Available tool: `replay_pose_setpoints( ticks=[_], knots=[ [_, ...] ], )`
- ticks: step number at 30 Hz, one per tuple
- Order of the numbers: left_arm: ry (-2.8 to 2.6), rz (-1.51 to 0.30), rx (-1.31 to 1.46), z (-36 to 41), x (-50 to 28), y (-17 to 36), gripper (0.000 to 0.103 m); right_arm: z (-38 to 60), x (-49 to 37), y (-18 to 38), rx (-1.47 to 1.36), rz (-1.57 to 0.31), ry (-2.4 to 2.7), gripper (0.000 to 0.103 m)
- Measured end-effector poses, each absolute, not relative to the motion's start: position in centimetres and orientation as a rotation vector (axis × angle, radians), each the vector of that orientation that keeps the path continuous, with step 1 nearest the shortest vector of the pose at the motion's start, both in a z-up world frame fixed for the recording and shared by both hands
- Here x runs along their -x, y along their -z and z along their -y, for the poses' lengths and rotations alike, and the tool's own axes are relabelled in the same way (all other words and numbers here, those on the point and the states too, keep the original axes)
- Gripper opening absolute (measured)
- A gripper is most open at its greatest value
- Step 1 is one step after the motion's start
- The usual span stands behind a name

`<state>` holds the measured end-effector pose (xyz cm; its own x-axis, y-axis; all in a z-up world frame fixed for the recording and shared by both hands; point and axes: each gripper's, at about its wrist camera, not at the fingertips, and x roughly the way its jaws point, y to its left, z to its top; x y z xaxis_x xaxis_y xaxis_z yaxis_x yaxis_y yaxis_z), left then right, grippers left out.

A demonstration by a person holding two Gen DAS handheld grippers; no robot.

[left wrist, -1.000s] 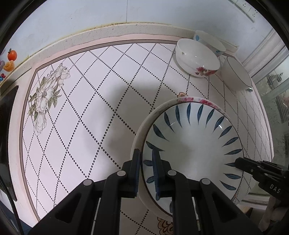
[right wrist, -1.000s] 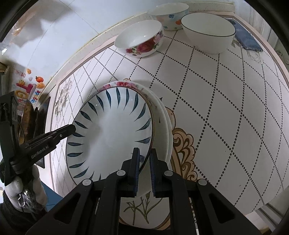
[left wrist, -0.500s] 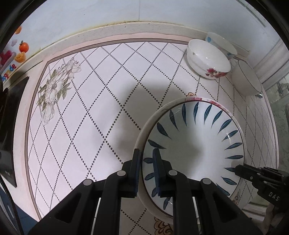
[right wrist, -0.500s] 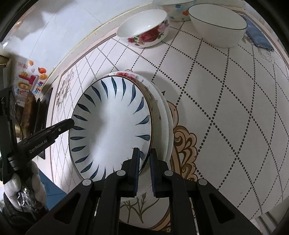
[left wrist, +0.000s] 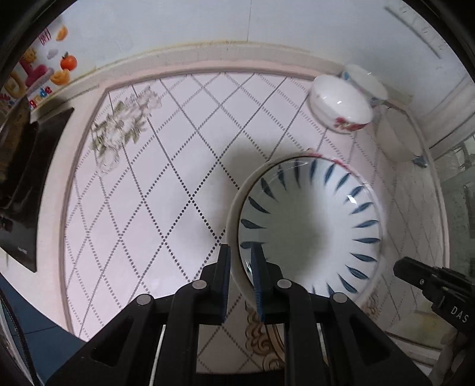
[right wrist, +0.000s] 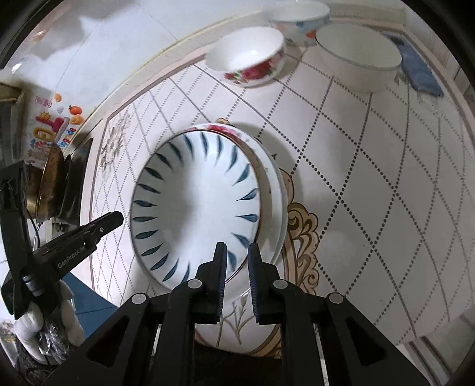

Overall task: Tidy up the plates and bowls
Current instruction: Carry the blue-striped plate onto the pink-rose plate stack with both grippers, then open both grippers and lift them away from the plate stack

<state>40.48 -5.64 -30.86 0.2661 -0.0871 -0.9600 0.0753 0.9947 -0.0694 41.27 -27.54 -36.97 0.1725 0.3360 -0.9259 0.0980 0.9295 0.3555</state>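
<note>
The right tongs [left wrist: 415, 274] carry the letters "DAS" on the side seen from the left wrist view, and the left tongs [right wrist: 109, 219] read "GenRobot.AI" in the right wrist view. The left tongs [left wrist: 241, 268] are narrowed onto the near rim of the blue-leaf plate [left wrist: 308, 225], one finger inside and one outside; the right tongs [right wrist: 237, 267] grip the opposite rim [right wrist: 196, 205] the same way. That plate sits on a stack of white plates [right wrist: 276, 190], one with a red flower edge. Ahead of the tongs on the desk [right wrist: 371, 184] stand a rose-print bowl [right wrist: 249, 56], a plain white bowl [right wrist: 359, 56] and another patterned bowl [right wrist: 299, 17], with a blue cloth [right wrist: 418, 71] beyond. Fruit stickers [left wrist: 59, 68] with unreadable lettering mark the wall to the left.
</note>
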Motion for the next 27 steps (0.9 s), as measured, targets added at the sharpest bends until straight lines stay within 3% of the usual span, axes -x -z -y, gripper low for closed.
replay_pose_setpoints(
  ticks=[2,6,10,13,14,15,17,25,26,27],
  knots=[
    [0.11,-1.271,0.003,5.6,-39.6,29.0,0.015,27.0,-40.6,34.8,-0.338,-1.366,-0.174,0.022],
    [0.131,-1.219,0.013,5.2,-38.1,25.4,0.021,26.3,-39.0,30.7,-0.288,-1.306,-0.158,0.047],
    [0.165,-1.179,0.035,4.7,-36.3,22.0,0.03,25.5,-36.9,26.3,-0.248,-1.244,-0.124,0.059],
    [0.19,-1.165,0.046,4.3,-35.2,20.2,0.048,24.8,-34.9,23.2,-0.215,-1.201,-0.1,0.071],
    [0.198,-1.155,0.041,4.2,-34.6,19.5,0.06,24.6,-34.5,22.7,-0.212,-1.198,-0.099,0.074],
    [0.201,-1.146,0.037,4.3,-34.1,19.1,0.068,24.4,-33.9,22.1,-0.215,-1.196,-0.099,0.076],
    [0.218,-1.133,0.024,4.2,-33.1,18.2,0.073,24.2,-32.8,20.9,-0.23,-1.189,-0.094,0.076],
    [0.235,-1.091,0.002,3.5,-30.4,16.2,0.076,22.5,-29.5,18.0,-0.21,-1.155,-0.071,0.08],
    [0.233,-1.083,-0.008,3.6,-30.2,16.0,0.079,22.3,-29.2,17.9,-0.211,-1.155,-0.068,0.08],
    [0.233,-1.075,-0.01,3.5,-30.0,15.9,0.089,22.2,-29.1,17.9,-0.209,-1.156,-0.066,0.083]
  ],
)
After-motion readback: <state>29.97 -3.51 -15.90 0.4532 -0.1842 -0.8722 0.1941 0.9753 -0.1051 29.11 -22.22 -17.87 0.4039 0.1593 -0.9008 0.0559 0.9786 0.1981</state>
